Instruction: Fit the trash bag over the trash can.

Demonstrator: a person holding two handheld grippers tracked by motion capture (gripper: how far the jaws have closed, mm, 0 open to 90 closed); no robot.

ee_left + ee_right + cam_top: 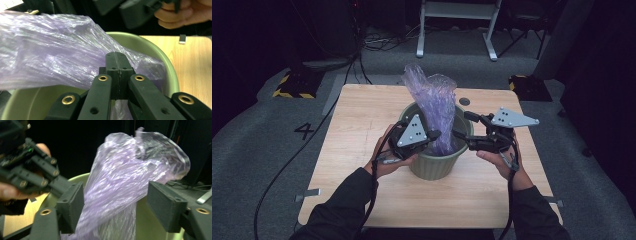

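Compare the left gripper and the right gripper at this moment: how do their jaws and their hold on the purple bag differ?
The left gripper has its jaws pressed together, while the right gripper has its jaws standing wide apart. The left gripper's pads seem to pinch a fold of the purple plastic bag; the right gripper's pads stand clear of the bag, which passes between them. Both are held at the rim of the green bin, one on each side of the bag.

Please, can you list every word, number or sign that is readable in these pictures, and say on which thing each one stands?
"4": dark numeral on the grey floor, left of the wooden table.
Yellow and black hazard stripes: on the edge of a dark base on the floor, no words.
Purple plastic bag, green bin, both grippers: no readable text.
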